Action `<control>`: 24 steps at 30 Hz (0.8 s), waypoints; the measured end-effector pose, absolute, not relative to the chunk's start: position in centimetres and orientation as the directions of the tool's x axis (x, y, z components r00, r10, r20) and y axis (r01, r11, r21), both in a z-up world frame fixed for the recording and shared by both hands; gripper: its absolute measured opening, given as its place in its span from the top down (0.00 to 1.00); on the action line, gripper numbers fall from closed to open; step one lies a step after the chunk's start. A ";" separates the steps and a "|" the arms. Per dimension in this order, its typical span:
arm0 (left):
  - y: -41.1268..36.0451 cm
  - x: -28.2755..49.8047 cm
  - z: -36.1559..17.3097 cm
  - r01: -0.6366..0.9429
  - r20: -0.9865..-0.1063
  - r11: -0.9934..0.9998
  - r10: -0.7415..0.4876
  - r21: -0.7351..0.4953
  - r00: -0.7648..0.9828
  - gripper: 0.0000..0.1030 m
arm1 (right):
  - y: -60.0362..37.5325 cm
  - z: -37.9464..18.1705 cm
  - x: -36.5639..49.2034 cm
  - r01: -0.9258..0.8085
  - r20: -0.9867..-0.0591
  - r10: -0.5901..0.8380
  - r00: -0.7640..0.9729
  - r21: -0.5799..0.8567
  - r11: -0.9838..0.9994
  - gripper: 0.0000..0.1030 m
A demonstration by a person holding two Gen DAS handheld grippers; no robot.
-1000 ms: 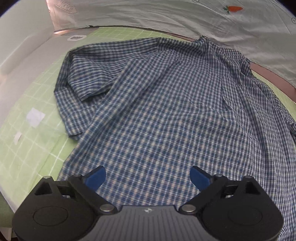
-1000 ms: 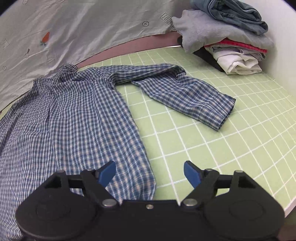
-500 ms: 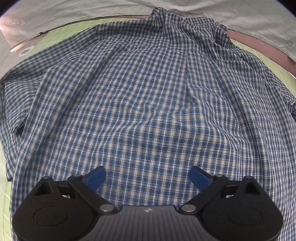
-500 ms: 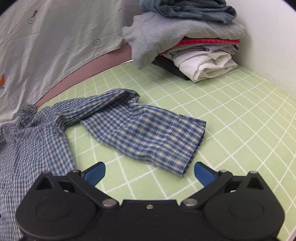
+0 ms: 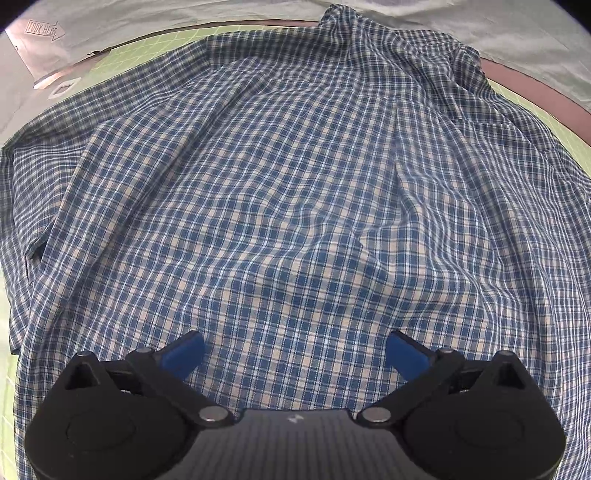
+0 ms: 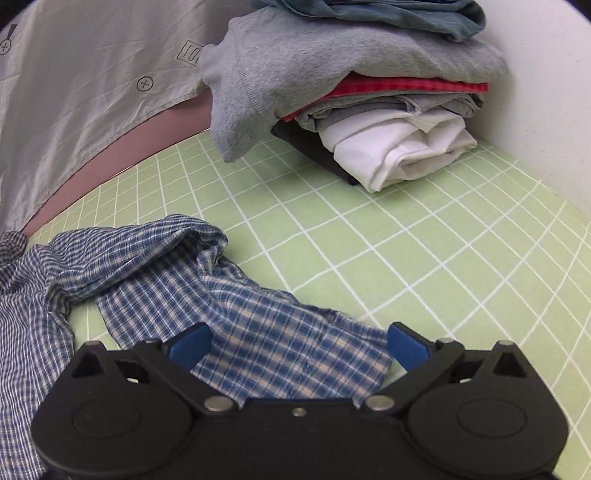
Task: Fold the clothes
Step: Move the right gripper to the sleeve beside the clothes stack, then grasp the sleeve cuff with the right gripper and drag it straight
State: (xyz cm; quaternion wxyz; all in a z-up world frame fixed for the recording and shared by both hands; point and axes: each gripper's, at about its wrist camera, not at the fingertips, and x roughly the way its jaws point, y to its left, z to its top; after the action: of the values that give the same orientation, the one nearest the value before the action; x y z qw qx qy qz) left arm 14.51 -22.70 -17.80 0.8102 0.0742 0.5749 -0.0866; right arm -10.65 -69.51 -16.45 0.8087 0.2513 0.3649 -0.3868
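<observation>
We see a blue, white and tan plaid shirt [image 5: 295, 192] spread back-up across the green gridded surface [image 6: 424, 266], its cloth rumpled into soft ridges rather than lying smooth. From the left wrist view the shirt's body fills nearly everything, with the collar [image 5: 343, 18] bunched at the far edge and a vertical pleat running down from the yoke on the right half. The left sleeve [image 5: 33, 206] looks tucked along the shirt's left side, partly under the body. Our left tongs [image 5: 295, 350] hang over the lower back of the shirt with the blue fingers [image 5: 183, 352] spread wide apart and nothing between them; we cannot tell whether they touch the cloth. In the right wrist view the right sleeve [image 6: 229, 306] lies out on the surface, bent at a crumpled fold and running toward the camera, its cuff end passing between and below the tips of the right tongs [image 6: 299, 341]. Those tongs are also spread apart, not closed on the sleeve. Beyond the sleeve, in the far corner against the white wall [image 6: 554, 92], stands a stack of folded clothes [image 6: 369, 96], grey, red, white and denim. A pale printed sheet [image 6: 92, 81] hangs behind the surface.
</observation>
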 end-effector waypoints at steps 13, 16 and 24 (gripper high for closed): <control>-23.1 15.4 -18.0 0.226 -0.958 0.974 -0.046 0.020 0.282 0.00 | -70.7 -16.9 -8.8 0.713 -0.802 -0.373 0.467 0.092 0.695 0.13; -23.2 15.4 -18.1 0.227 -0.957 0.974 -0.047 0.020 0.285 0.00 | -70.6 -17.2 -8.4 0.685 -0.811 -0.361 0.462 0.068 0.725 0.14; -23.4 15.8 -18.2 0.230 -0.958 0.973 -0.048 0.019 0.283 0.00 | -71.0 -17.3 -8.3 0.676 -0.822 -0.351 0.449 0.055 0.735 0.23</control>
State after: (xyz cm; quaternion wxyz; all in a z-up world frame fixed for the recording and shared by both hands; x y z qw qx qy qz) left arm 15.77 -23.43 -18.17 0.7974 0.0768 0.5922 -0.0873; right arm -8.34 -70.96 -17.30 0.8292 0.1917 0.4239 -0.3098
